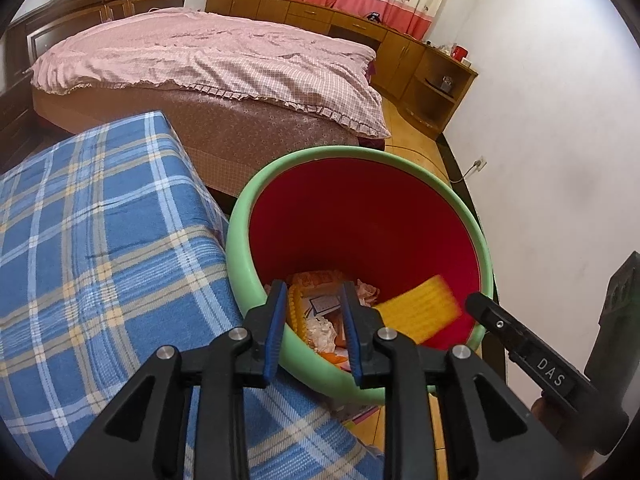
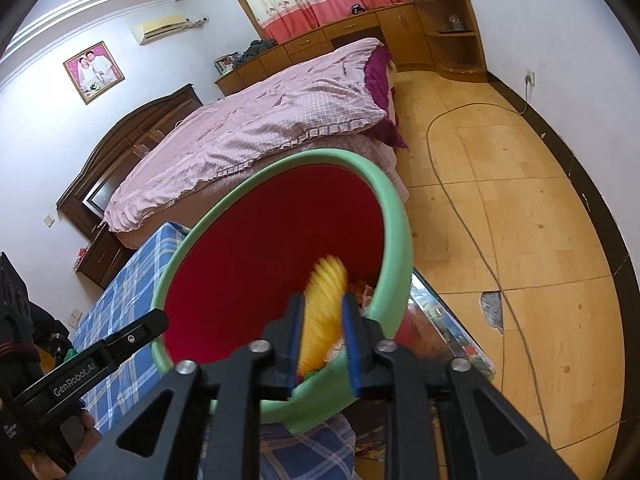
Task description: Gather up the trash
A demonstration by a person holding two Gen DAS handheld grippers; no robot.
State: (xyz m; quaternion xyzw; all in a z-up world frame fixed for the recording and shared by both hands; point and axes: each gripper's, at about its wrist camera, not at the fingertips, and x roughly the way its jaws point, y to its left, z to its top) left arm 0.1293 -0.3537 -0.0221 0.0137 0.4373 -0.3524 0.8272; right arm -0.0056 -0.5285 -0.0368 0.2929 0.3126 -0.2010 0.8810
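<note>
A trash bin [image 1: 240,216] with a green rim and red inside stands beside the blue plaid surface; it also shows in the right wrist view [image 2: 396,208]. Wrappers and crumpled paper [image 1: 320,308] lie at its bottom. A yellow packet [image 1: 420,312] is blurred inside the bin, apart from any finger; in the right wrist view it [image 2: 324,304] is just beyond my fingertips. My left gripper [image 1: 314,292] is open and empty over the bin's near rim. My right gripper [image 2: 322,304] is open above the bin; its body [image 1: 532,360] shows at the right of the left wrist view.
A blue plaid cloth [image 1: 92,248] covers a surface left of the bin. A bed with a pink cover [image 1: 208,64] lies behind. Wooden cabinets [image 1: 400,52] line the far wall. A cable [image 2: 452,184] runs across the tiled floor [image 2: 520,216].
</note>
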